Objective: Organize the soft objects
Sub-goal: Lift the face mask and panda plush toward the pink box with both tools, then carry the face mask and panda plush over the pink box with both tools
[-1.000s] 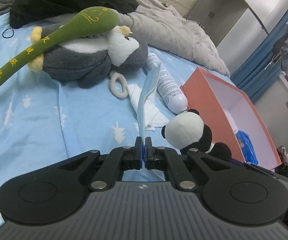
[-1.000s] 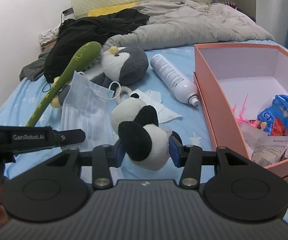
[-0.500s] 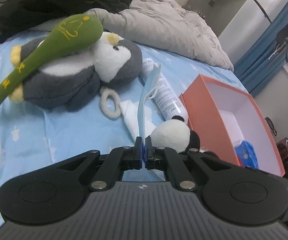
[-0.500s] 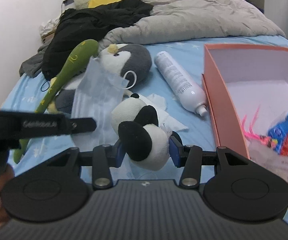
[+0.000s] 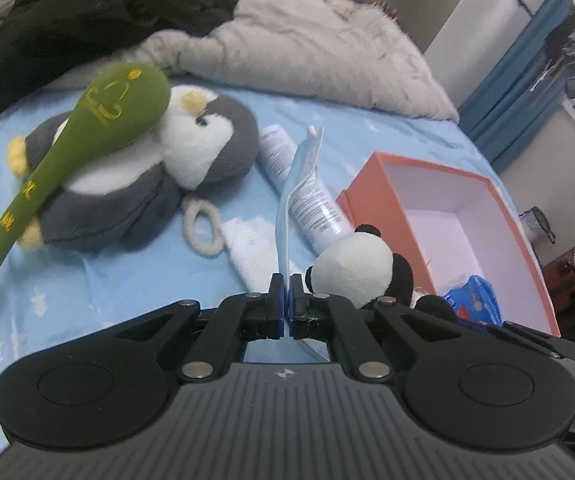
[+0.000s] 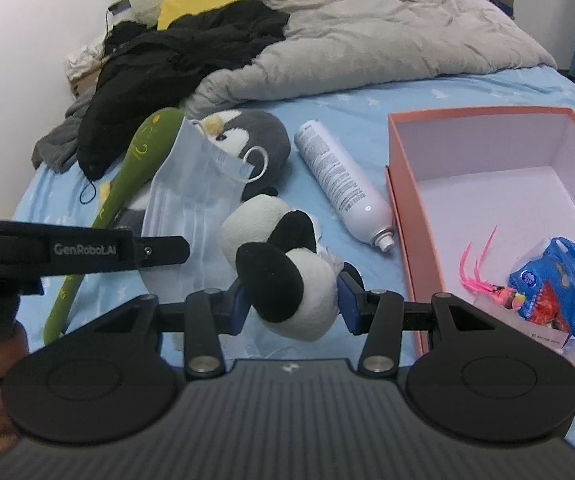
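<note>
My left gripper (image 5: 286, 286) is shut on the edge of a light blue face mask (image 5: 297, 184), which stands up edge-on above the jaws; the same mask (image 6: 191, 196) hangs broad-side in the right wrist view. My right gripper (image 6: 292, 300) is shut on a small black and white panda plush (image 6: 283, 276), lifted off the blue bedsheet; this panda (image 5: 353, 264) shows at the right of the left wrist view. A grey penguin plush (image 5: 147, 176) lies on the sheet with a long green plush stick (image 5: 87, 132) across it.
An open orange box (image 6: 399, 184) stands at the right, holding a blue packet (image 6: 555, 292) and a pink item. A white spray bottle (image 6: 343, 184) lies beside it. White tissue (image 5: 247, 248), a plush ring (image 5: 203, 224), a grey duvet (image 6: 367, 40) and black clothing (image 6: 175, 60) lie behind.
Both grippers have risen with their loads and drifted toward the box. The mask hangs higher, in front of the penguin. Nothing was let go.
</note>
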`<state>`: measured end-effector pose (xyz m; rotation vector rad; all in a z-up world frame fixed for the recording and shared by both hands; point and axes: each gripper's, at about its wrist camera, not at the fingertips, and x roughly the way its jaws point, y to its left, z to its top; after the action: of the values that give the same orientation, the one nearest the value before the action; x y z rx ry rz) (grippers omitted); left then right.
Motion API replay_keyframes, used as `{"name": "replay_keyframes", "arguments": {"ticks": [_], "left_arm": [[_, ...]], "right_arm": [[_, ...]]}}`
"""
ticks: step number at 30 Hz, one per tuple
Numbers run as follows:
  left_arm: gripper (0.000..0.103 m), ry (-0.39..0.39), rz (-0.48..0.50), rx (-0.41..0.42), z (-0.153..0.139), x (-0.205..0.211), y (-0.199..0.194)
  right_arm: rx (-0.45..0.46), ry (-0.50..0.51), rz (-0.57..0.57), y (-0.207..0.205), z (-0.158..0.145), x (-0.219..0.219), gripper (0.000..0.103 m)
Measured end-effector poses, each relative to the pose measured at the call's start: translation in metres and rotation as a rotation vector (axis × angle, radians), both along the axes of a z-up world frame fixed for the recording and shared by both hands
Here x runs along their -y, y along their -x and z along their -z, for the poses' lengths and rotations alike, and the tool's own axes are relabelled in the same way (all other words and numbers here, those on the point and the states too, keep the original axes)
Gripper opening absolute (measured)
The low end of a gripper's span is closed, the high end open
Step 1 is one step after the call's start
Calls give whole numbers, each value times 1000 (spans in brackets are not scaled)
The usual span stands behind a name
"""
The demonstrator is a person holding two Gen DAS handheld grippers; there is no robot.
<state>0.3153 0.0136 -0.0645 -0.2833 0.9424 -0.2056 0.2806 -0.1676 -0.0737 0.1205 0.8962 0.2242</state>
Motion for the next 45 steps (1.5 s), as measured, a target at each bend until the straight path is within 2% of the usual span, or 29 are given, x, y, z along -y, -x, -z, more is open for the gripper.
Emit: {"name": "replay_keyframes", "arguments": {"ticks": [7, 12, 18, 30, 38, 45], "left_arm": [[3, 21, 15, 87, -8, 13, 34], [3, 25, 38, 117, -30, 26, 67], [3, 34, 109, 165, -58, 55, 103], [3, 65, 248, 188, -85, 103, 148], [3, 65, 334, 202, -95, 140, 146], [3, 49, 381, 183, -88, 182, 99]], "right_arm": [[108, -32, 28, 27, 2, 17, 49], [141, -61, 78, 61, -19, 35, 49], [209, -46, 120, 101, -50, 57, 49], [242, -54, 246, 165, -73, 96, 49], [255, -41, 304, 185, -76, 122, 49], [228, -48, 341, 156, -68, 159, 49]]}}
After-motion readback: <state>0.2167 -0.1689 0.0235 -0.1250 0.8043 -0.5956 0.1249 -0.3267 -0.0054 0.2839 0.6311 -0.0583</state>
